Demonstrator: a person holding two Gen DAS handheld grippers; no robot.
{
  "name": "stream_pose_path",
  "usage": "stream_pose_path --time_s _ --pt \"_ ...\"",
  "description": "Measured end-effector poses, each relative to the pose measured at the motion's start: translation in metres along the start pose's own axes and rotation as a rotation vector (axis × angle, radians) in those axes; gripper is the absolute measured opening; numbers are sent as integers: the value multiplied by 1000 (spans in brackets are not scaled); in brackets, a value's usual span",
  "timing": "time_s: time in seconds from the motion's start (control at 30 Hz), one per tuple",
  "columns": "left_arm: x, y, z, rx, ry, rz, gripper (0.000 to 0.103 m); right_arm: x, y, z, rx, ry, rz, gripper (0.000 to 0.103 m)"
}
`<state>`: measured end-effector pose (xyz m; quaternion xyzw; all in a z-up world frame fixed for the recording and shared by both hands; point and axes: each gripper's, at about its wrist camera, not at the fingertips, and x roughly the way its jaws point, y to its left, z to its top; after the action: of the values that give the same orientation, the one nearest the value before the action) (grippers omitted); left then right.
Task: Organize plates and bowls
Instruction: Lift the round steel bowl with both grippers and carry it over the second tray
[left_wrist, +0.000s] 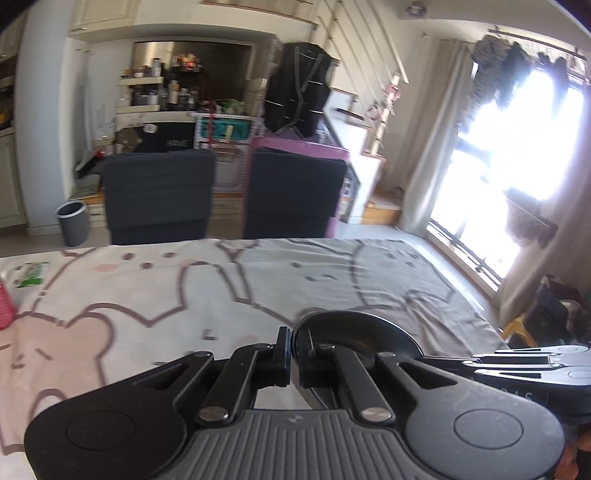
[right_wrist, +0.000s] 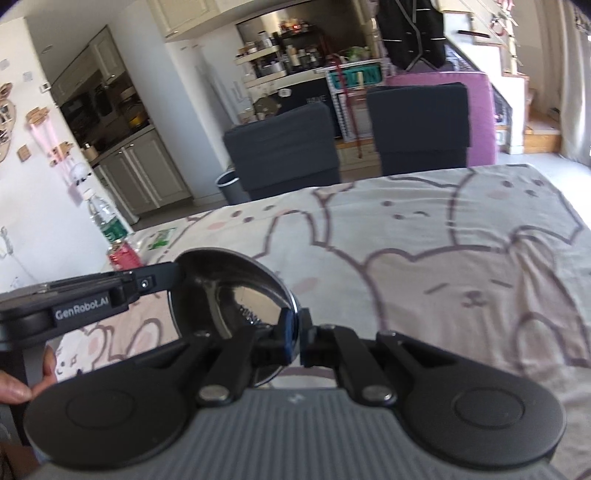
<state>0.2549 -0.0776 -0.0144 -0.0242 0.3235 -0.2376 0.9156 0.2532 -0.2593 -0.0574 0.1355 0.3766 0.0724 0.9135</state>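
Note:
A shiny metal bowl (right_wrist: 229, 291) is held between both grippers above the table. In the left wrist view the bowl (left_wrist: 354, 332) looks dark, and my left gripper (left_wrist: 293, 356) is shut on its left rim. In the right wrist view my right gripper (right_wrist: 295, 343) is shut on the bowl's right rim, with the bowl tilted toward the camera. The left gripper (right_wrist: 159, 282) shows there clamping the opposite rim. The right gripper also shows at the right edge of the left wrist view (left_wrist: 491, 363).
The table (right_wrist: 461, 258) wears a pale cloth with pink and grey cartoon bears. Two dark chairs (left_wrist: 159, 195) stand at its far edge. A water bottle (right_wrist: 107, 221), a red can (right_wrist: 123, 256) and a green packet (left_wrist: 33, 275) sit at the table's left end. A grey bin (left_wrist: 72, 221) stands on the floor.

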Motion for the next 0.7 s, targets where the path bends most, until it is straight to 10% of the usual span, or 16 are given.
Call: stream_pose_path --time_s 0.7 --pt "90 -92 -45 230 247 -92 5 -18 -95 -42 46 213 -181 5"
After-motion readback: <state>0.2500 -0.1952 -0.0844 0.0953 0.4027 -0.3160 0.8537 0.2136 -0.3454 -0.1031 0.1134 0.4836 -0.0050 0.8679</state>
